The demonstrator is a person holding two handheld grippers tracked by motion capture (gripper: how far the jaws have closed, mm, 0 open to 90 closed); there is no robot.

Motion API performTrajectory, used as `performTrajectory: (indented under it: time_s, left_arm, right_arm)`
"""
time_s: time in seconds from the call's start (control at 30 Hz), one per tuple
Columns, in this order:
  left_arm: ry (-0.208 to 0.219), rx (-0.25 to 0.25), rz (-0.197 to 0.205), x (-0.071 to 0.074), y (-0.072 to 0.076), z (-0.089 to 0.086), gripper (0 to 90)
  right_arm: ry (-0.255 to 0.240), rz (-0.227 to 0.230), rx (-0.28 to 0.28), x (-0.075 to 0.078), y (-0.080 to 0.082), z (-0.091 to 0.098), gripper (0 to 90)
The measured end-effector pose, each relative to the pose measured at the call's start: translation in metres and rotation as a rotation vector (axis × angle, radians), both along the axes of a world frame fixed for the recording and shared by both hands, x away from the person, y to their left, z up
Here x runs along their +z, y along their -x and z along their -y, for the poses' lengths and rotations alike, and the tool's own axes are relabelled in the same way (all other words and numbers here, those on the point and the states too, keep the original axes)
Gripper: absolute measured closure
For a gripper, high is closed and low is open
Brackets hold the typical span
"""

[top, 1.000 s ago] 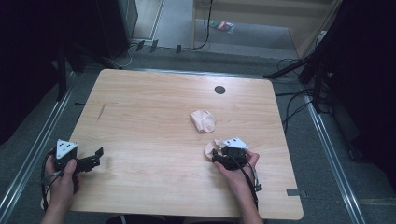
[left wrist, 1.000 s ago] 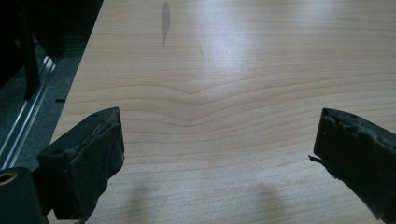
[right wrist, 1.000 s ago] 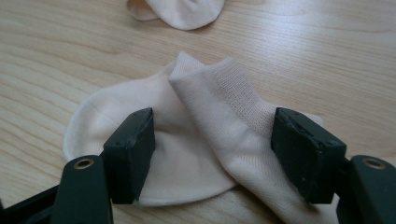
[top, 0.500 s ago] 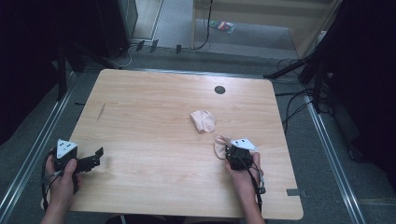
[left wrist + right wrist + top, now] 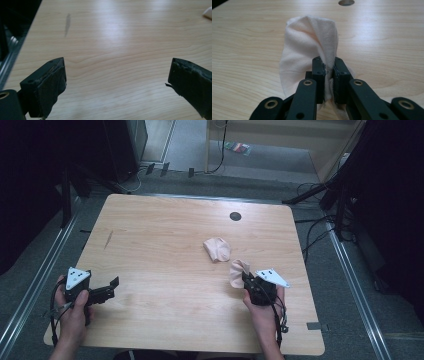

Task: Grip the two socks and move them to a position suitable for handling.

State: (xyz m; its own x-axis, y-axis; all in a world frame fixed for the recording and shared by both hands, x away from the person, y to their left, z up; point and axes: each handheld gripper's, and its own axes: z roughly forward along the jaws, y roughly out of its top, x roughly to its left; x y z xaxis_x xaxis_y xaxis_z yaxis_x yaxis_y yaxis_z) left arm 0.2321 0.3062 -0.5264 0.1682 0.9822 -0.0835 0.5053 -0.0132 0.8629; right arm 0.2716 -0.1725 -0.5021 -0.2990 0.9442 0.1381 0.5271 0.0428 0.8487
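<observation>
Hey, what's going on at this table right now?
A person at a wooden table holds a gripper in each hand. The right gripper has just closed its jaws on a pale pink sock, pinching a fold of the cloth. A second pale pink sock lies bunched on the table just beyond it. The left gripper is off at the table's left side, jaws wide open with nothing between them.

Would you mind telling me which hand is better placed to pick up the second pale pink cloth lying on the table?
Left. The left gripper is open and empty, though far from the loose pale pink cloth; the right gripper is nearer but clamped on another pink cloth.
</observation>
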Motion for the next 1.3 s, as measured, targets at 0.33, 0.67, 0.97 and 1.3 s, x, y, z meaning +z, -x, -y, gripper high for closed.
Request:
performTrajectory:
  time_s: [0.33, 0.67, 0.97, 1.3]
  left_arm:
    - [-0.023, -0.124, 0.040, 0.010, 0.009, 0.047, 2.0]
    - [0.004, -0.217, 0.102, 0.014, 0.017, 0.079, 2.1]
    - [0.071, -0.325, 0.126, 0.011, 0.020, 0.101, 2.1]
    - [0.074, -0.402, 0.110, 0.009, 0.027, 0.116, 2.1]
  right_arm:
    - [0.031, 0.030, 0.047, 0.016, 0.023, -0.029, 82.5]
    - [0.021, -0.008, 0.114, 0.011, 0.037, -0.060, 82.3]
    - [0.036, -0.046, 0.162, -0.001, 0.045, -0.090, 82.1]
    - [0.044, -0.092, 0.200, -0.015, 0.055, -0.119, 81.9]
